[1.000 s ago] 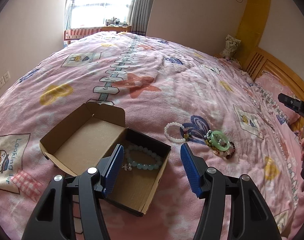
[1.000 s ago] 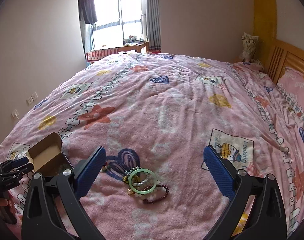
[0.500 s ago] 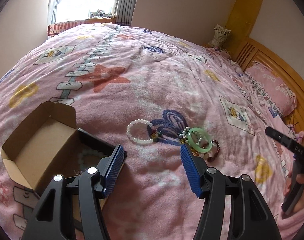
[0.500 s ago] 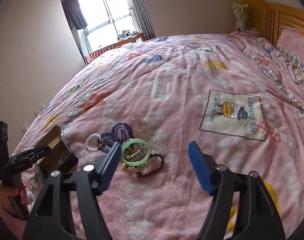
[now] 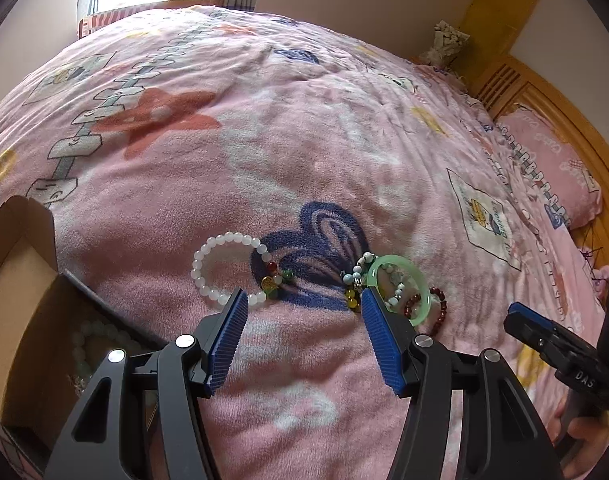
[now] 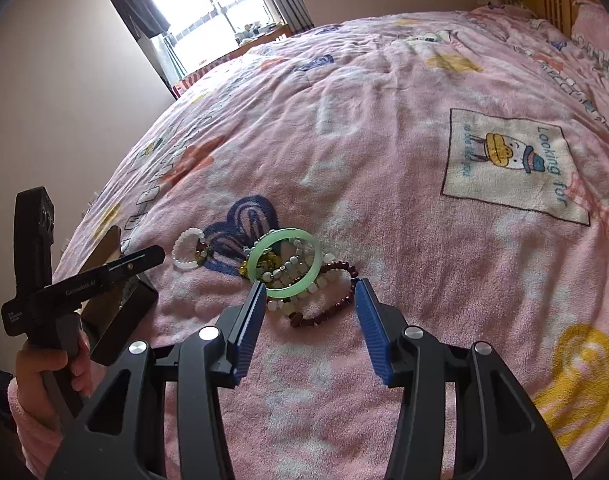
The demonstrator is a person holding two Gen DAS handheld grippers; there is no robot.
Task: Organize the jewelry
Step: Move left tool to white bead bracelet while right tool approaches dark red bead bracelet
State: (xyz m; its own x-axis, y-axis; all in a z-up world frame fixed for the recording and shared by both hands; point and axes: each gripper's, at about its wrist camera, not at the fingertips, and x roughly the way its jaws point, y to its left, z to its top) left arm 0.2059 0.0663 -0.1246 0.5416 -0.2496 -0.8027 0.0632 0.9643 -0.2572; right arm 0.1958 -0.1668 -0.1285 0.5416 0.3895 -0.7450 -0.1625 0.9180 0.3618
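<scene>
A white bead bracelet (image 5: 202,254) lies on the pink bedspread just ahead of my left gripper (image 5: 303,300), which is open and empty. To its right sits a pile of jewelry: a green bangle (image 5: 396,259) on top of mixed bead strands, and a dark red bead bracelet (image 5: 440,304). My right gripper (image 6: 309,292) hovers low over that pile with its jaws closing. The green bangle (image 6: 292,233) lies just past its tips, and the dark red bracelet (image 6: 336,266) reaches between them without touching the pads. The open cardboard box (image 5: 24,280) at the left holds a pale bead bracelet (image 5: 100,328).
The pink quilt (image 6: 384,140) covers the whole bed. A pillow (image 5: 552,168) and a wooden headboard (image 5: 516,92) lie at the far right. In the right wrist view, a hand (image 6: 36,376) holds the left gripper (image 6: 152,256) beside the box (image 6: 120,308).
Both grippers dropped closer to the bedspread. The left one slid right, from over the box to the white bracelet. The right one's jaws narrowed a good deal around the pile.
</scene>
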